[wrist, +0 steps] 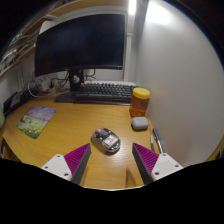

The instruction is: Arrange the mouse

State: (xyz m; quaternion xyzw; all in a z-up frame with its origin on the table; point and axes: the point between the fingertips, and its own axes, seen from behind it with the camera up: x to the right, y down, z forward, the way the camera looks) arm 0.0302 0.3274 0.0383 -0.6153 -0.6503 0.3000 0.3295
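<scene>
A grey mouse [105, 140] lies on the wooden desk [70, 130], just ahead of my fingers and a little left of the midline. My gripper [112, 163] is open and empty, its magenta pads [76, 158] wide apart, hovering above the desk short of the mouse. The mouse does not touch either finger. A colourful mouse mat [37, 122] lies on the desk to the left of the mouse.
A black keyboard [104, 92] and a dark monitor [80, 45] stand at the back of the desk. An orange jar [141, 101] and a small grey object [139, 124] sit right of the mouse. A pen [157, 140] lies by the right finger.
</scene>
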